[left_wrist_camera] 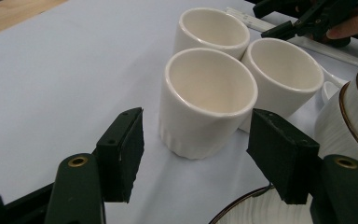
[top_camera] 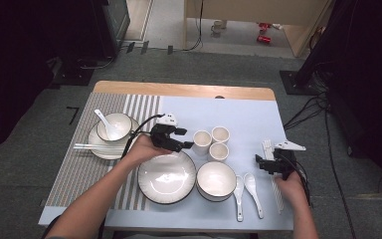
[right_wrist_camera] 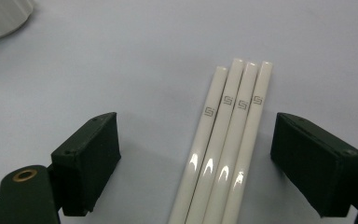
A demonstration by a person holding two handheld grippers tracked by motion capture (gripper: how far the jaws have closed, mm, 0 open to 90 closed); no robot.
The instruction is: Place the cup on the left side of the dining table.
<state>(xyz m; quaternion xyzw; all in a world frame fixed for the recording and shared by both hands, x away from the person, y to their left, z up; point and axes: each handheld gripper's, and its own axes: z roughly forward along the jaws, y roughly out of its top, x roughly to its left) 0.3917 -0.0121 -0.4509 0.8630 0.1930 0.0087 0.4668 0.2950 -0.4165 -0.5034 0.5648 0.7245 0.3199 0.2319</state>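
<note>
at the left of the worktop (top_camera: 189,102) a small white bowl with a spoon in it (top_camera: 113,126) sits on a saucer beside white chopsticks. the left gripper (top_camera: 185,139) hovers over the large dark-rimmed white plate (top_camera: 166,178), its jaws apart and holding nothing, the nearest small white ceramic cup (left_wrist_camera: 207,100) just ahead of the gap; two more cups touch behind. right of a wide white bowl (top_camera: 216,180) lie two spoons. the right gripper (right_wrist_camera: 196,158) stands wide, untouching, either side of four white plastic chopsticks (right_wrist_camera: 228,140) lying together on the pale blue mat.
</note>
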